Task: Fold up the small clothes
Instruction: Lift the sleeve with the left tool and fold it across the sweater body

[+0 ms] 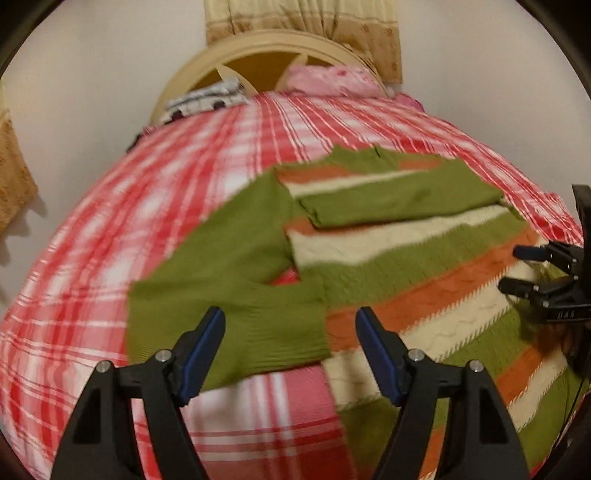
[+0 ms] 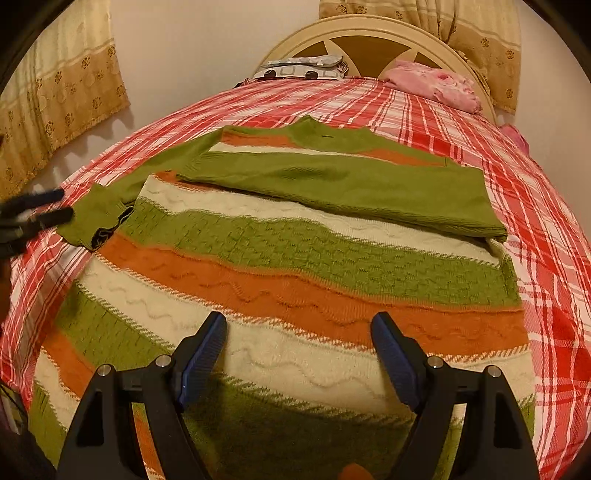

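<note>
A knitted sweater (image 2: 295, 258) with green, orange and cream stripes lies flat on the bed. Its right green sleeve (image 2: 351, 184) is folded across the chest. Its left green sleeve (image 1: 229, 295) lies out to the side, cuff towards me. My left gripper (image 1: 291, 317) is open and empty, its fingers either side of that cuff, just above it. My right gripper (image 2: 299, 325) is open and empty over the sweater's lower body; it also shows at the right edge of the left wrist view (image 1: 517, 269). The left gripper shows blurred in the right wrist view (image 2: 62, 205).
The bed has a red and white plaid cover (image 1: 110, 240). At its head stand a cream headboard (image 2: 369, 29), a pink pillow (image 2: 432, 83) and a patterned pillow (image 2: 299, 68). Yellow curtains (image 2: 55, 92) hang on the wall.
</note>
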Demonstrator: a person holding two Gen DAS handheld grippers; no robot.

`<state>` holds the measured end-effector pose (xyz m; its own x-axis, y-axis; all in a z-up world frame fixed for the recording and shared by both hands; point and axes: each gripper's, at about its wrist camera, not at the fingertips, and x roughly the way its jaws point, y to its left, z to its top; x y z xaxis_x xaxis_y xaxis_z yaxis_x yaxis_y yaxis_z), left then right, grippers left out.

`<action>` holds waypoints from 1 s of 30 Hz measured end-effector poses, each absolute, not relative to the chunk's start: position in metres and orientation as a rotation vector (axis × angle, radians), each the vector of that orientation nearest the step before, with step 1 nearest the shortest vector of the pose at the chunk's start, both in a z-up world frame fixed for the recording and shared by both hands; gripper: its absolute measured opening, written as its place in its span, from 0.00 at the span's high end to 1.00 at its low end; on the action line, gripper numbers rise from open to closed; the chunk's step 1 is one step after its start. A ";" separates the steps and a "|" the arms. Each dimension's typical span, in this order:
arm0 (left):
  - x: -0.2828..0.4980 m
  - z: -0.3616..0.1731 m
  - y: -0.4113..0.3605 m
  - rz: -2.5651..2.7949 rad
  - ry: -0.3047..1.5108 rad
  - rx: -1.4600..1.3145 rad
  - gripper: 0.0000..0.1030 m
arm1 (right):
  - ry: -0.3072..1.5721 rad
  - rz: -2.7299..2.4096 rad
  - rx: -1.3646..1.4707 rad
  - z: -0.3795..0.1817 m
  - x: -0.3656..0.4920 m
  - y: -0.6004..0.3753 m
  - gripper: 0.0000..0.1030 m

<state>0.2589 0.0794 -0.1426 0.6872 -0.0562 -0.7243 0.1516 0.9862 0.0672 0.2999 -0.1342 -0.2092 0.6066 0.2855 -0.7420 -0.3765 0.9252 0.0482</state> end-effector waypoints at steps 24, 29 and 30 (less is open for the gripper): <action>0.270 -0.068 0.145 -0.164 0.665 -0.256 0.92 | 0.832 0.386 -0.084 -0.212 0.300 -0.137 0.20; 0.282 -0.006 0.163 -0.174 0.548 -0.325 0.92 | 0.828 0.387 -0.074 -0.211 0.301 -0.140 0.20; 0.282 0.002 0.164 -0.177 0.529 -0.327 0.92 | 0.827 0.387 -0.072 -0.211 0.301 -0.140 0.20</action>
